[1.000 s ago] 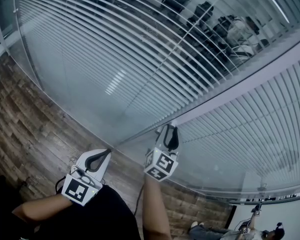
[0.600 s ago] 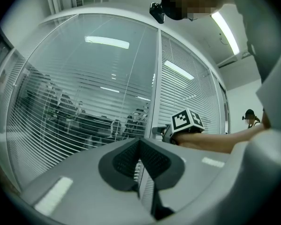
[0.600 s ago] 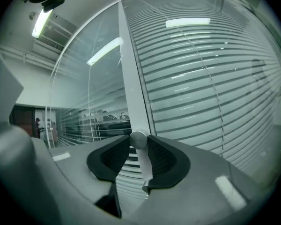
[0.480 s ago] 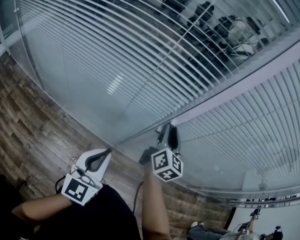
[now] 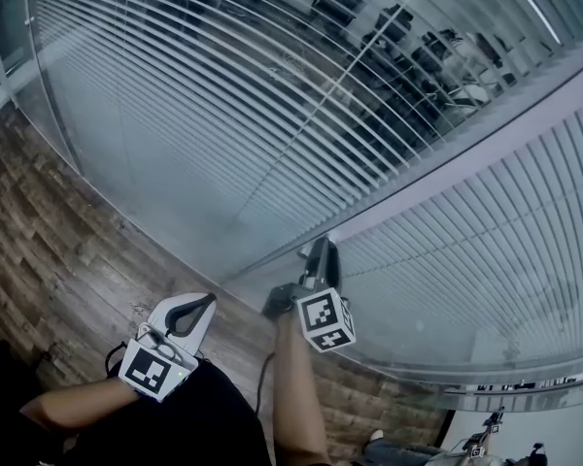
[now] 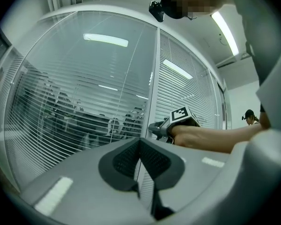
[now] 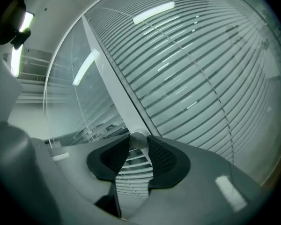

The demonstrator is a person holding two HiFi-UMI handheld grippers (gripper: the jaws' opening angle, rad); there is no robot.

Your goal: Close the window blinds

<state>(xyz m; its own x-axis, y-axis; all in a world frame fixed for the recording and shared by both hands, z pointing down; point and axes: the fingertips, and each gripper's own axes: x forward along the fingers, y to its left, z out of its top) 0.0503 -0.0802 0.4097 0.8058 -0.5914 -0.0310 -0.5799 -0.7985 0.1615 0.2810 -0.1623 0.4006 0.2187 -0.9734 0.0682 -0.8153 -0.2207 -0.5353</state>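
Slatted window blinds (image 5: pixel 223 95), knob (image 7: pixel 138 139) partly hidden

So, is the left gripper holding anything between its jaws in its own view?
No, the left gripper shows its two jaws closed tip to tip, with nothing between the pads.

The left gripper (image 6: pixel 139 142) and right gripper (image 5: pixel 322 250) had smooth, matt grey plastic shells with black, finely dimpled pads (image 6: pixel 124 161). Between the right gripper's jaws was a smooth, satin metal knob (image 7: pixel 138 139). Ahead of both, glossy glass (image 6: pixel 103 78) covered smooth pale slats (image 7: pixel 187 78). Below them, the floor (image 5: pixel 49 241) looked like matt, grainy wood planks.
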